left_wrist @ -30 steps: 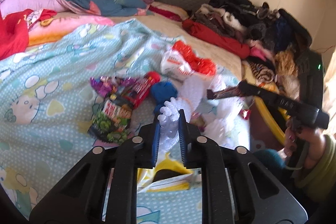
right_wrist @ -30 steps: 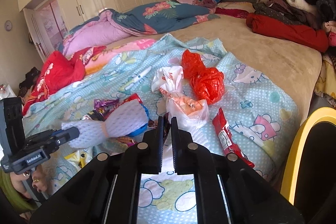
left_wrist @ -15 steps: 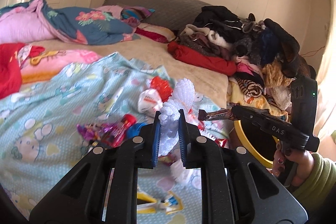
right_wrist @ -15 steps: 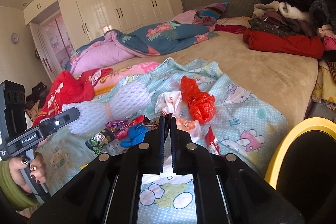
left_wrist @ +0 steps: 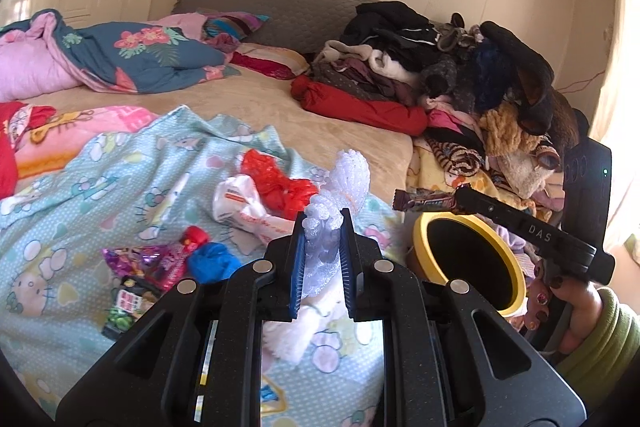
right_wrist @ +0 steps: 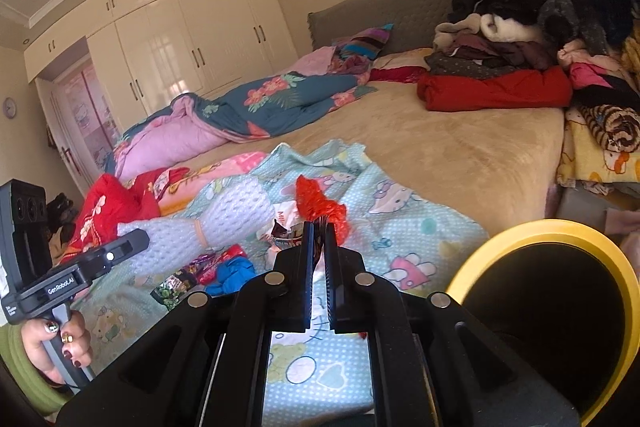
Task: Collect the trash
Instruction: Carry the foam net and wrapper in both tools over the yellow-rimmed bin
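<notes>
The white foam net (left_wrist: pixel 340 195) is pinched in the left tongs (left_wrist: pixel 323 243). Its long side runs straight out past the tips, away from the hand, and its far end fans out wide. The tongs squeeze its bunched near end, and a bit hangs down under them.

To the left of these tongs, on the blue cat blanket (left_wrist: pixel 80 195), lie shiny snack wrappers (left_wrist: pixel 148 259) and a blue crumpled bit (left_wrist: pixel 212 261). Just past the tips sit a white plastic bag (left_wrist: pixel 236 199) and a red plastic bag (left_wrist: pixel 280 183).

To the right stands the yellow bin (left_wrist: pixel 424 231), open at the top. The right tongs (left_wrist: pixel 452 201) are shut on a dark candy wrapper (left_wrist: pixel 424 201). It lies flat and points left, just over the bin's rim. A hand (left_wrist: pixel 568 311) in a green sleeve holds them.

Behind, a big pile of clothes (left_wrist: pixel 460 75) sits on the bed.
</notes>
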Available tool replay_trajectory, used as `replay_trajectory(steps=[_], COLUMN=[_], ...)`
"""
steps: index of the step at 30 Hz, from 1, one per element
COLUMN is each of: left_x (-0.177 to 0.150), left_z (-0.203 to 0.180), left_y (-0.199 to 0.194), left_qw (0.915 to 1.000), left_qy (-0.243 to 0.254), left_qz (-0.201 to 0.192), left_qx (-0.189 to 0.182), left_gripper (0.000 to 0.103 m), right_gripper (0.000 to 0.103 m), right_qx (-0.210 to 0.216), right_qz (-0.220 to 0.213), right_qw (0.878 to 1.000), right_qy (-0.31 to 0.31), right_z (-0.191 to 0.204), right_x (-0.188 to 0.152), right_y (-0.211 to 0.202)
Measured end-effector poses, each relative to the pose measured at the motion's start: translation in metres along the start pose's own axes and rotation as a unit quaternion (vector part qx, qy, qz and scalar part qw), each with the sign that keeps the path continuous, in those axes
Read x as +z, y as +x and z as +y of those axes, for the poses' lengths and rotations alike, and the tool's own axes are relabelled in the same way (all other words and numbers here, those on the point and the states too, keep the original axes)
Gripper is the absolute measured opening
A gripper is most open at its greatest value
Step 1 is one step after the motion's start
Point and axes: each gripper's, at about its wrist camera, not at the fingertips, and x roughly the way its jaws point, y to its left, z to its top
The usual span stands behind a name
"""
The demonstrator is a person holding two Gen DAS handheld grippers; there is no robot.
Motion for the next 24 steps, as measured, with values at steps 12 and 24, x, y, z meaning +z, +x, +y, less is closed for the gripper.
replay_trajectory(steps=[12,24], left_x=[-0.005,-0.017], left_z=[-0.043,-0.072], left_y=[0.014,0.033], left_qw=[0.999,0.9965], left_qy=[0.033,0.055], left_qz=[0.017,0.04], left_qx=[-0.025,-0.048], left_gripper=[0.01,0.01], right_gripper=[0.005,0.005], right_qx=[-0.033,-0.078], right_qz=[-0.024,-0.041], right_qw=[0.998,0.993], right_qy=[0.037,0.076], right_z=[-0.039,-0.079], right_x=[0.002,-0.001], right_y=[-0.035,-0.054])
